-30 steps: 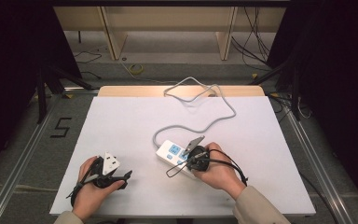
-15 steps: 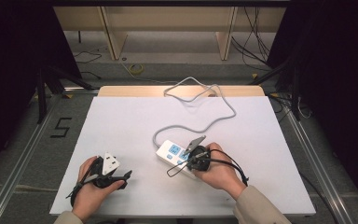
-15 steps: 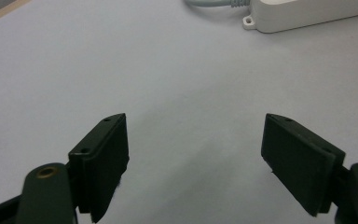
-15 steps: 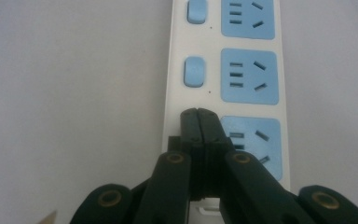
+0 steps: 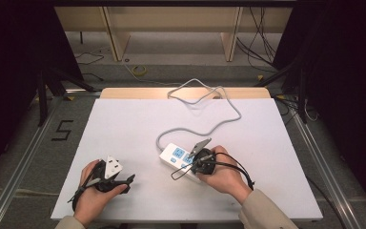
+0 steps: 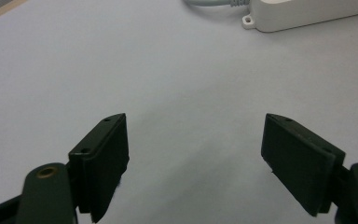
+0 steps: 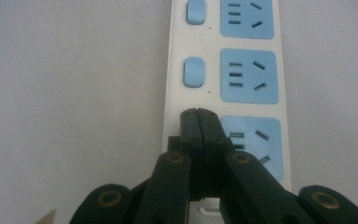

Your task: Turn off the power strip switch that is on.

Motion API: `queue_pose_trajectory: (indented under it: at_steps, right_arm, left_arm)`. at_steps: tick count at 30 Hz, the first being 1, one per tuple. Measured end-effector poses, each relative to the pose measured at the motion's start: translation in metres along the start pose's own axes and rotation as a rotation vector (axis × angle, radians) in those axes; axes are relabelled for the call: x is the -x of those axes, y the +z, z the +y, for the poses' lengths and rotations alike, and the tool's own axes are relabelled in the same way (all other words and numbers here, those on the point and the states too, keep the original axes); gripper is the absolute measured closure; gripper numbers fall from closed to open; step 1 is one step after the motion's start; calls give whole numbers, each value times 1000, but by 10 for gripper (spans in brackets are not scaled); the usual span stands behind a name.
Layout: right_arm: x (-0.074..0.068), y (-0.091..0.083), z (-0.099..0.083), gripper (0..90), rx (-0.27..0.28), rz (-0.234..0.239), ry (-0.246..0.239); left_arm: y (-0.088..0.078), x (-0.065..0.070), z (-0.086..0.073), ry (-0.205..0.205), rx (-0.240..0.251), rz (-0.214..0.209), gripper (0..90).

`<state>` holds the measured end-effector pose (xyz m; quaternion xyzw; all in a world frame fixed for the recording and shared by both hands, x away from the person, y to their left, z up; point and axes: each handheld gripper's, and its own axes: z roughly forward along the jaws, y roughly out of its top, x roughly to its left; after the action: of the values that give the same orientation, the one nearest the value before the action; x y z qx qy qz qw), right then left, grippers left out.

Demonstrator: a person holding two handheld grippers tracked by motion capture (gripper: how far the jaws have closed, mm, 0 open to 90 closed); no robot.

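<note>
A white power strip (image 7: 177,56) with blue sockets (image 7: 249,75) and blue switches (image 7: 193,72) lies on the white table; in the high view the strip (image 5: 175,155) is right of centre. My right gripper (image 7: 199,114) is shut with nothing between its jaws. Its tips sit over the strip's switch column beside the nearest socket, and whatever lies beneath them is hidden. From above, the right gripper (image 5: 190,164) covers the strip's near end. My left gripper (image 6: 196,130) is open and empty, low over bare table; in the high view it (image 5: 126,182) is at the front left.
The strip's grey cable (image 5: 205,95) loops to the table's back edge. In the left gripper view the strip's end (image 6: 307,11) lies far ahead. The white tabletop (image 5: 124,129) is bare at left and far right. Dark floor with loose cables (image 5: 138,69) lies beyond.
</note>
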<state>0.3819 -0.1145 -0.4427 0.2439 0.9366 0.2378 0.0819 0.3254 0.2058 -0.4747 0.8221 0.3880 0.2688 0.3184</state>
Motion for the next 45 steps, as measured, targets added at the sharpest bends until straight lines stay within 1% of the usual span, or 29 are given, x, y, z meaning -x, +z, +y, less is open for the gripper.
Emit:
queue_pose_trajectory:
  at_steps: [3, 4, 5, 6, 8, 13, 17, 19, 21, 25, 27, 30, 33, 36, 37, 38, 43, 45]
  right_arm:
    - [0, -1, 0, 900, 3, 3, 9]
    - [1, -1, 0, 900, 9, 5, 14]
    - [1, -4, 0, 900, 26, 10, 29]
    - [2, -4, -1, 900, 16, 12, 22]
    - [2, -4, -2, 900, 22, 17, 35]
    - [3, -5, -3, 898, 21, 17, 24]
    - [2, -6, -3, 883, 18, 15, 34]
    - [2, -7, -4, 880, 19, 14, 24]
    - [2, -9, -5, 872, 22, 12, 32]
    - [4, -13, -7, 857, 30, 12, 26]
    - [5, -15, -8, 849, 34, 9, 33]
    - [7, -17, -11, 836, 41, 9, 29]
    - [8, -20, -16, 826, 35, 5, 34]
    - [10, -23, -22, 816, 40, 2, 48]
    - [11, -24, -24, 812, 42, -6, 55]
    - [12, -25, -26, 809, 43, -6, 53]
    - [18, -33, -37, 792, 57, -14, 82]
    - [20, -34, -42, 783, 58, -18, 85]
  left_arm:
    - [0, 0, 0, 0, 0, -1, 229]
    - [0, 0, 0, -1, 0, -1, 229]
    - [0, 0, 0, -1, -1, -1, 229]
    - [0, 0, 0, -1, 0, -1, 229]
    - [0, 0, 0, -1, 0, 0, 230]
    - [0, 0, 0, -3, 0, 1, 229]
    - [0, 0, 0, -2, -1, 1, 230]
    - [0, 0, 0, -2, 0, 1, 230]
    - [0, 0, 0, -2, -1, 1, 230]
    - [0, 0, 0, -4, -1, 1, 230]
    - [0, 0, -1, -3, -1, 0, 230]
    - [-1, 0, -1, -6, -3, 2, 230]
    - [-1, 0, -1, -3, -3, 1, 230]
    - [-1, 0, -1, -4, -4, 2, 230]
    - [0, 0, -1, -7, -2, 2, 230]
    - [-1, 0, -1, -4, -6, 1, 230]
    - [-1, 1, -1, -2, -5, 2, 230]
    - [-1, 1, -1, -2, -5, 1, 230]
